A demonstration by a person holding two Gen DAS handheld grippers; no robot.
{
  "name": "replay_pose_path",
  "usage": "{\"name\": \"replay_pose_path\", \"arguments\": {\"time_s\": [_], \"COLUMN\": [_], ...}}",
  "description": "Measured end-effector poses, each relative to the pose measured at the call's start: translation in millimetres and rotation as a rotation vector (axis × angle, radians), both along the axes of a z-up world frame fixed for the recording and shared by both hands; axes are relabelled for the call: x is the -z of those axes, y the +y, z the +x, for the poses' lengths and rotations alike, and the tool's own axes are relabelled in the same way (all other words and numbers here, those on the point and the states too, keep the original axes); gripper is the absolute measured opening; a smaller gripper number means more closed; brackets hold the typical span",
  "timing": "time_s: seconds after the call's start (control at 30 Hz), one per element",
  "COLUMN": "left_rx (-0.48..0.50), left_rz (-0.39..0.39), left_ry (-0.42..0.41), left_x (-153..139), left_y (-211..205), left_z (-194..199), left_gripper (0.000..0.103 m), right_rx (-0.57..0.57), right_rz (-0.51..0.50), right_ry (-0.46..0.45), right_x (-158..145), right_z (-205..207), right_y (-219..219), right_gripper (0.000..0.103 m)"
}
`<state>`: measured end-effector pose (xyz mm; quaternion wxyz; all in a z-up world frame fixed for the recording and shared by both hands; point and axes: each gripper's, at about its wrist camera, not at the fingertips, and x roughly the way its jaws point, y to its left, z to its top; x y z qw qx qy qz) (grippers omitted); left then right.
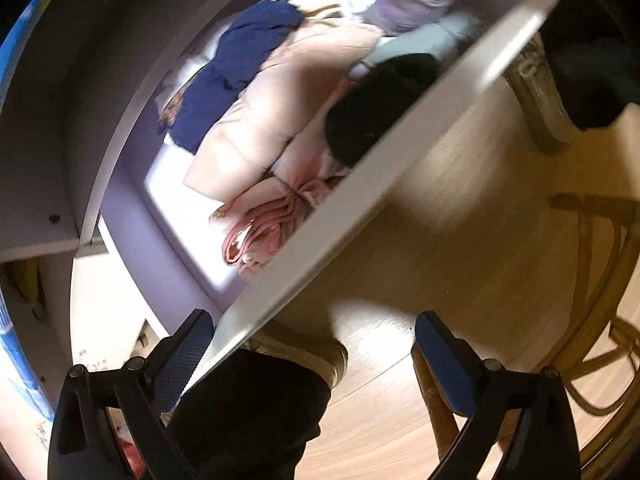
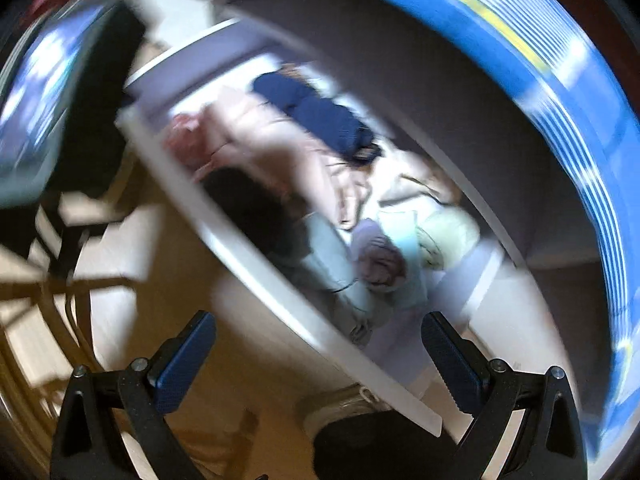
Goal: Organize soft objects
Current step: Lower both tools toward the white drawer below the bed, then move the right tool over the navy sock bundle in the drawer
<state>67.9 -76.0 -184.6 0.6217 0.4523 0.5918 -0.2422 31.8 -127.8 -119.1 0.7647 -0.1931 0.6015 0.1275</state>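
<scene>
An open white drawer (image 1: pixel 336 216) holds folded soft clothes: a navy garment (image 1: pixel 240 68), a beige one (image 1: pixel 276 108), a black one (image 1: pixel 372 108), a pink one (image 1: pixel 272 220) and a lilac one (image 1: pixel 412 4). My left gripper (image 1: pixel 312 352) is open and empty, above the drawer's front edge and the floor. In the blurred right wrist view the same drawer (image 2: pixel 256 256) shows the navy garment (image 2: pixel 316 116), the black one (image 2: pixel 256 208), a pale blue one (image 2: pixel 336 264) and a light green one (image 2: pixel 448 232). My right gripper (image 2: pixel 316 360) is open and empty above the drawer front.
Wooden floor (image 1: pixel 440 240) lies in front of the drawer. A rattan chair (image 1: pixel 592 320) stands at the right. The person's dark trouser legs and shoes (image 1: pixel 304 356) are below the drawer. A blue patterned surface (image 2: pixel 560 80) runs along the cabinet top.
</scene>
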Motion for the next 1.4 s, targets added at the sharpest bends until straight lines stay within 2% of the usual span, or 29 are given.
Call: {"name": "replay_pose_path", "arguments": {"time_s": [0.17,0.23,0.27,0.37,0.4,0.53,0.6,0.67,0.77,0.87,1.07,1.27,1.4], "left_rx": [0.027,-0.006,-0.042,-0.277,-0.341,-0.541,-0.627,-0.674,-0.725,-0.797,-0.794,-0.801,-0.802], "left_rz": [0.008,-0.033,-0.072,-0.27,-0.315,-0.43,-0.46,-0.446,-0.366,-0.357,-0.308,-0.259,-0.234], "left_ry": [0.001,0.025,0.041,0.131,0.153,0.184,0.192,0.18,0.149,0.173,0.205,0.279,0.321], "left_x": [-10.5,-16.9,-18.2,-38.9,-42.3,-48.9,-46.0,-38.9,-22.5,-14.4,-14.2,-11.0,-8.0], "left_y": [-6.8,-7.0,-3.8,5.5,10.1,26.7,34.8,40.8,49.7,57.8,55.5,55.9,54.9], "left_z": [-12.2,-6.9,-1.6,31.3,40.5,69.2,79.7,85.3,90.7,93.1,90.6,83.1,74.4], "left_gripper": [0.102,0.102,0.102,0.096,0.095,0.096,0.096,0.096,0.096,0.095,0.096,0.096,0.096], "right_rx": [0.259,0.363,0.402,0.47,0.485,0.507,0.529,0.553,0.609,0.599,0.603,0.609,0.565], "right_rz": [0.095,0.145,0.156,0.16,0.147,0.174,0.198,0.218,0.268,0.257,0.256,0.246,0.193], "right_ry": [0.055,0.081,0.096,0.144,0.158,0.181,0.191,0.205,0.243,0.243,0.326,0.44,0.478], "right_x": [15.6,24.7,32.3,48.0,53.7,64.2,69.8,75.7,85.9,88.4,97.3,115.1,122.2], "right_z": [19.9,27.1,33.4,38.7,40.2,43.3,44.0,44.1,41.3,38.5,36.2,27.6,21.3], "right_y": [-38.8,-51.3,-57.4,-63.8,-63.7,-63.5,-64.0,-66.4,-78.5,-79.5,-81.2,-84.1,-78.2], "right_gripper": [0.103,0.103,0.103,0.103,0.103,0.103,0.103,0.103,0.103,0.103,0.103,0.102,0.102]}}
